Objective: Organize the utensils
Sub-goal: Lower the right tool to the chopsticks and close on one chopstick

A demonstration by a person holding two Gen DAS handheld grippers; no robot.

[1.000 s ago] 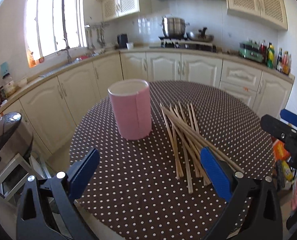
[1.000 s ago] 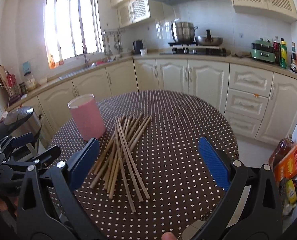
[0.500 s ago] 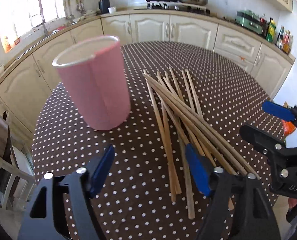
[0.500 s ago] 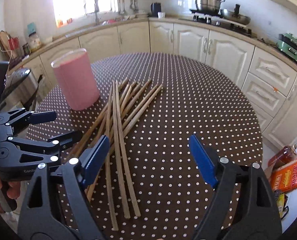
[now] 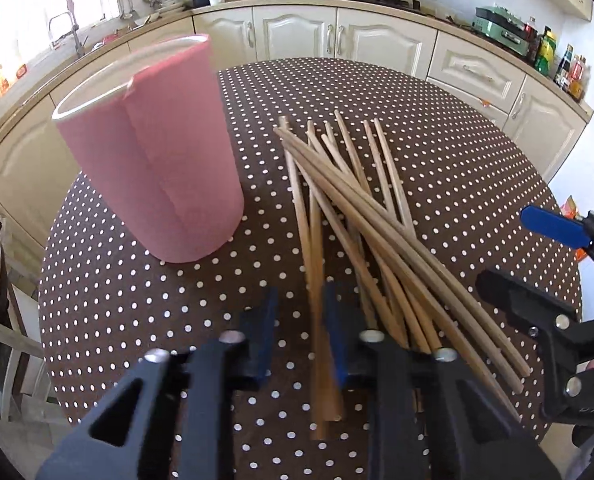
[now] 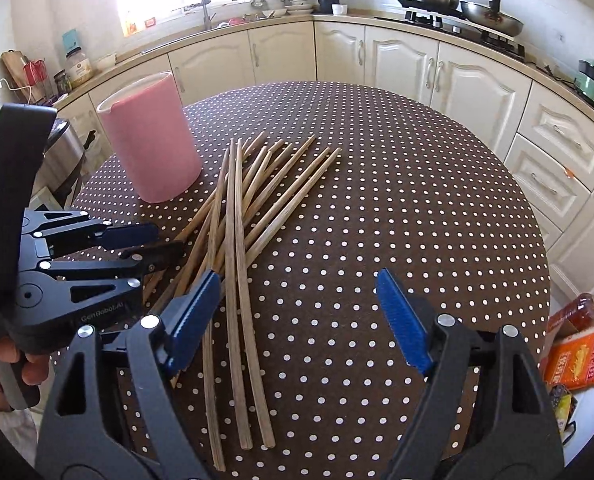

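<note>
**Operator:** Left gripper status?

**Technician:** Jaws closing, nearly together, with one or two chopsticks between the blue pads near their lower ends. Whether the pads press yet cannot be told; that region is blurred. Right gripper is spread wide with nothing between its pads, its left pad just beside the pile.

**Operator:** Location of the work items?

**Technician:** Chopstick pile lies on the dotted table, centre-left of the right wrist frame. Pink holder stands upright at upper left, just beside the pile's far ends.

**Operator:** Handling properties?

**Technician:** Judged light, stiff and smooth: thin wooden rods, likely to roll or pivot in a pinch. Sticks overlap, so lifting one may drag neighbours. Recommended hold: near one end, on a stick lying at the pile's edge, so the free end can be tipped into the holder.

**Operator:** Orientation?

**Technician:** Long axes run from the lower frame edge toward the upper centre, fanning apart at the far ends. All lie flat; none stands in the holder.
</note>
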